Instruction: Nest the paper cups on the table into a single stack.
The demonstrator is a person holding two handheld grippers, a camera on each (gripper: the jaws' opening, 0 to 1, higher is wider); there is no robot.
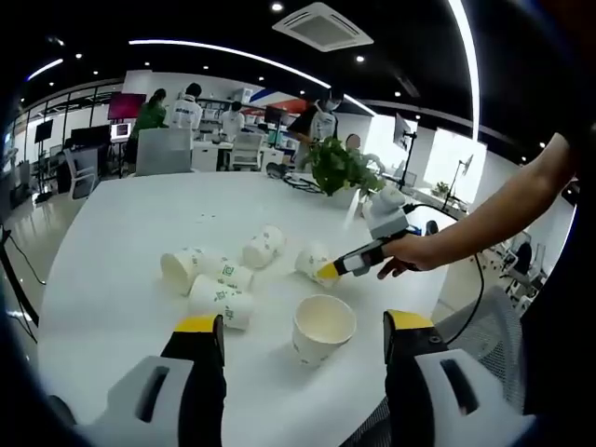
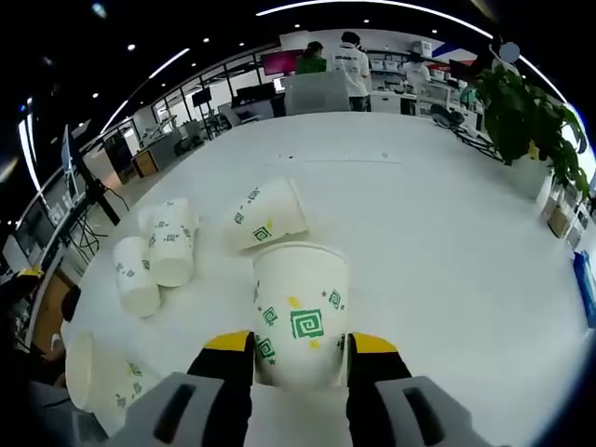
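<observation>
Several white paper cups with green prints lie on their sides on the round white table (image 1: 121, 223). Two lie together at the left (image 1: 179, 268) (image 1: 222, 303), one farther back (image 1: 264, 247). One cup (image 1: 321, 328) lies with its mouth toward me, just beyond my open left gripper (image 1: 304, 323), which holds nothing. A hand holds my right gripper (image 1: 331, 270) against another cup (image 1: 312, 259). In the right gripper view that cup (image 2: 300, 307) sits between the jaws of the right gripper (image 2: 300, 343), which press on its sides. More cups lie beyond it (image 2: 265, 216) (image 2: 172, 237) (image 2: 135, 275) (image 2: 98, 372).
A potted green plant (image 1: 345, 168) (image 2: 521, 112) stands at the table's far right side. A grey chair (image 1: 163, 149) stands at the far edge, with people and desks behind it. The table's near edge runs just under my left jaws.
</observation>
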